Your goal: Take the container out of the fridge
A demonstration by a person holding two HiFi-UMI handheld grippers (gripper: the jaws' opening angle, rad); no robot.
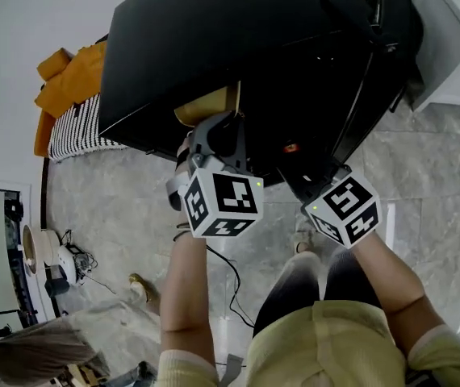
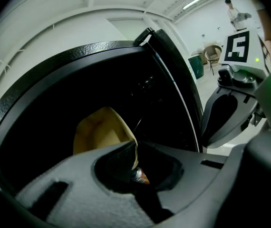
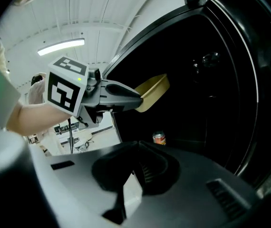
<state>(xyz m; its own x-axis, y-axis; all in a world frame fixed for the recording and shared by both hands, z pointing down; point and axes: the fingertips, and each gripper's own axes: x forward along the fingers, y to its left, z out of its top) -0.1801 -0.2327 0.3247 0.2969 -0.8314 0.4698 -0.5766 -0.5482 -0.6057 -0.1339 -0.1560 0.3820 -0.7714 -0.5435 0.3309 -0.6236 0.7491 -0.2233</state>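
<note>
The fridge (image 1: 181, 47) interior is too dark to read beyond a can (image 3: 159, 138). In its open doorway, fingers of the left gripper (image 2: 134, 146) clamp the tan container (image 2: 100, 132) by its rim. Fingers of the right gripper (image 3: 135, 145) are together and empty.

Dark fridge (image 3: 211, 108) int., 1 can (image 3: 159, 138), prob. upright
</note>
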